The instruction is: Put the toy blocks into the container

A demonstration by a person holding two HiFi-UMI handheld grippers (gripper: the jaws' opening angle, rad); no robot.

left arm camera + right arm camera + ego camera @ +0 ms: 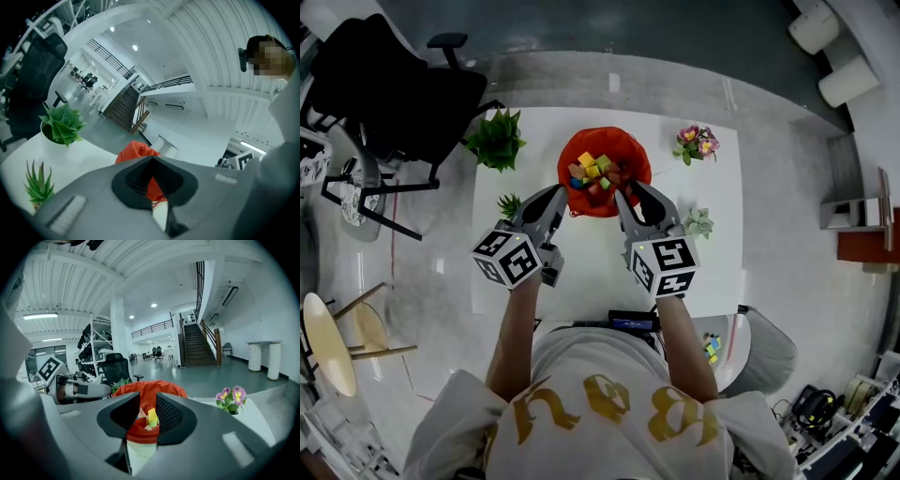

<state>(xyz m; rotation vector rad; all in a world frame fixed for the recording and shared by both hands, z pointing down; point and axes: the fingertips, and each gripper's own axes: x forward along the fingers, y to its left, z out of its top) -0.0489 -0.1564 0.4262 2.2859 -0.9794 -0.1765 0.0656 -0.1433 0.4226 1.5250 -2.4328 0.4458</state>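
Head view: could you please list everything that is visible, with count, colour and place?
table: one, white, centre
container: one, red, far middle of table
toy blocks: several, mixed colours, inside container
leafy plants: two, green, table's left side
flowers: one bunch, purple and pink, table's far right
succulent: one, pale green, table's right edge
office chair: one, black, floor, upper left
wooden chair: one, light, floor, lower left
cylinders: two, white, upper right
left gripper: grey, apparently closed on container's near rim
right gripper: grey, jaws apart, empty, at container
shirt: white, bottom
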